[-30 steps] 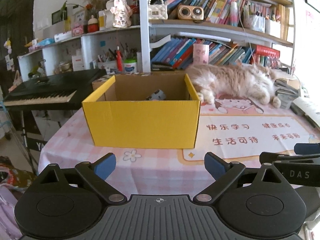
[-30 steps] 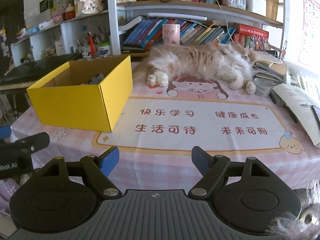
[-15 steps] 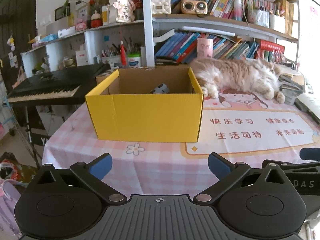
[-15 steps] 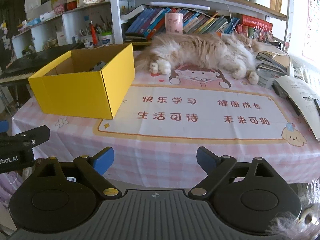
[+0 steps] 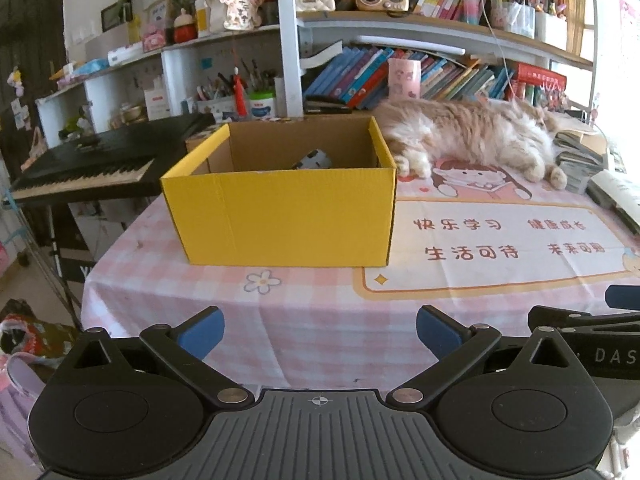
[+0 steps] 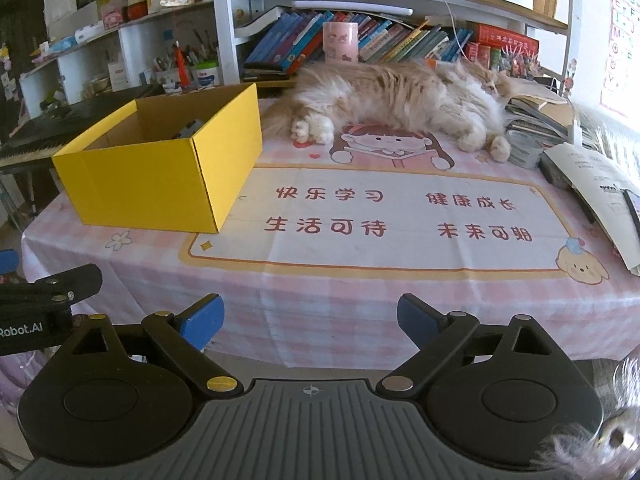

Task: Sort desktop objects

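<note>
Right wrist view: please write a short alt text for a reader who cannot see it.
The open, empty right gripper hovers at the near edge of a pink checked tablecloth. An open yellow box stands at the left, and a fluffy cat lies at the back before bookshelves.

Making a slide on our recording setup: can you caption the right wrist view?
Open right hand-held gripper, empty, faces a pink tablecloth with a yellow box and a sleeping cat.

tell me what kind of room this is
Most likely a home study or child's room: packed bookshelves behind a table with a pink cartoon tablecloth, an electric keyboard to the side, and a fluffy cat asleep beside a yellow box.
</note>
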Tool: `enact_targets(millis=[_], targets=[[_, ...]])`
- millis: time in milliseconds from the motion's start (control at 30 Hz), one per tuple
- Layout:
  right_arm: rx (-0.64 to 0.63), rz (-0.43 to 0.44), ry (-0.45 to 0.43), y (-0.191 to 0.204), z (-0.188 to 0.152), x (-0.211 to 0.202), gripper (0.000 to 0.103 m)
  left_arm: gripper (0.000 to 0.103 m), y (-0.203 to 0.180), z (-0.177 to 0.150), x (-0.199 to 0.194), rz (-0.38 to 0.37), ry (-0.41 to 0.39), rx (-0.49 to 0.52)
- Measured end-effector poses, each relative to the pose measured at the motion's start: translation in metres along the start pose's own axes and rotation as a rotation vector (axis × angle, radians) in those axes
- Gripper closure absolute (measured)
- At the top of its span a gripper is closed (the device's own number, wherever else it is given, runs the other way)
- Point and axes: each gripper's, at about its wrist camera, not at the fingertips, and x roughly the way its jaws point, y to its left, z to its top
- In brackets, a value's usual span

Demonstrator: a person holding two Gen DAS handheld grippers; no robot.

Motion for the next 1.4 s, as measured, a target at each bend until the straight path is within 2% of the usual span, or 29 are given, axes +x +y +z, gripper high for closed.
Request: enact_targets(millis=[933,1100,1400], targets=[[-0.002,0.007,0.010,-0.0003,-0.0053,-0.0008,0.010,0.000,-0.0012,-0.0021,-0.0022,-0.008,0.007,-0.010],[-0.002,0.006,0.010,-0.0008,-0.0044,-0.0007,0.010,0.000,0.0020,-0.0026,-0.0060,-0.040,-0.017,-0.029],[-0.001,0.008,0.012,-0.0003,-0.0066,-0.0007,0.010,0.000,0.0026,-0.0025,-0.0050,-0.022,-0.012,-0.036]])
